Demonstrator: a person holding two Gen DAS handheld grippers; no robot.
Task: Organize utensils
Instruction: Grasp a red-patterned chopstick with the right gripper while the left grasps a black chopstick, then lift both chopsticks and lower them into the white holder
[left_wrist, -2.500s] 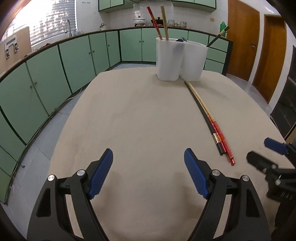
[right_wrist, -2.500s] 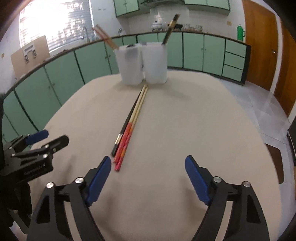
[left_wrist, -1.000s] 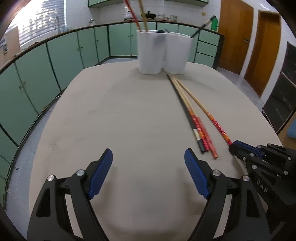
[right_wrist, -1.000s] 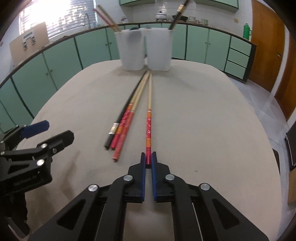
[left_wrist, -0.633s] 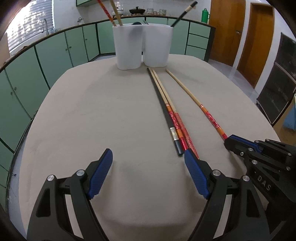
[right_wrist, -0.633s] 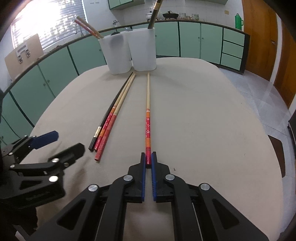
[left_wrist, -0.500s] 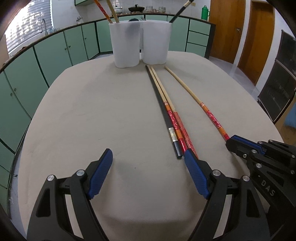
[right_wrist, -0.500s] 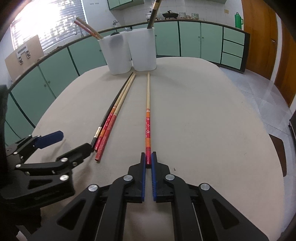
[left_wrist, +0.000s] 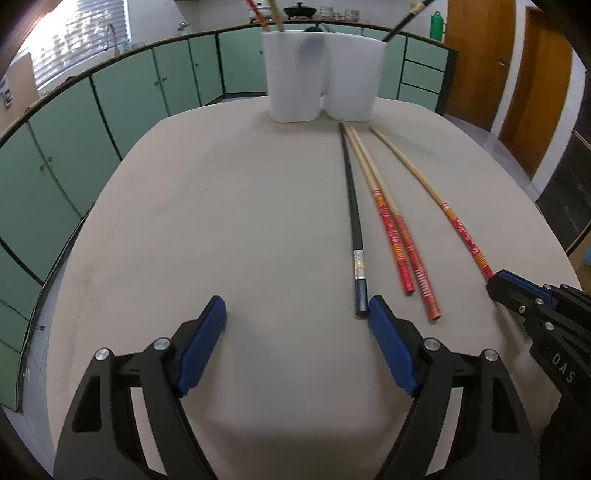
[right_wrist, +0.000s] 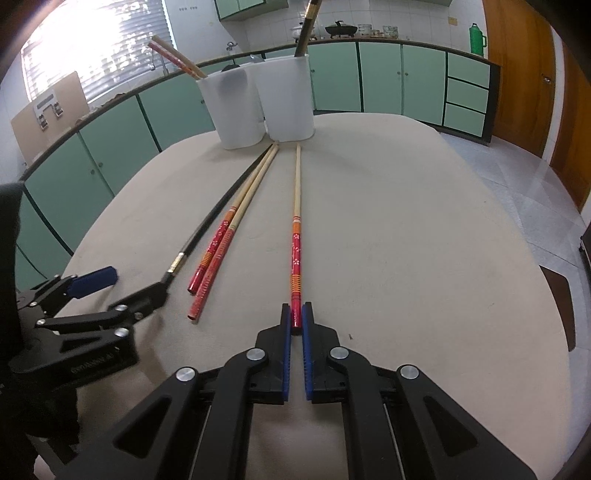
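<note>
My right gripper (right_wrist: 295, 319) is shut on the red end of a red-and-wood chopstick (right_wrist: 296, 229), which points toward two white holders (right_wrist: 266, 101) at the table's far end. It also shows in the left wrist view (left_wrist: 436, 201). A black chopstick (left_wrist: 351, 206) and two red-and-wood chopsticks (left_wrist: 391, 229) lie side by side on the beige table (left_wrist: 240, 221). My left gripper (left_wrist: 295, 325) is open and empty, its right pad beside the black chopstick's near end. The left holder (left_wrist: 293, 74) holds two chopsticks; the right holder (left_wrist: 356, 79) holds a black one.
Green cabinets (left_wrist: 110, 96) run around the room behind the table. Wooden doors (left_wrist: 517, 74) stand at the right. The table edge curves down at the left (left_wrist: 62, 258) and at the right (right_wrist: 554, 280).
My right gripper closed on one red-and-wood chopstick and pulled it apart from the other three. My left gripper moved forward and right, up to the black chopstick's near end.
</note>
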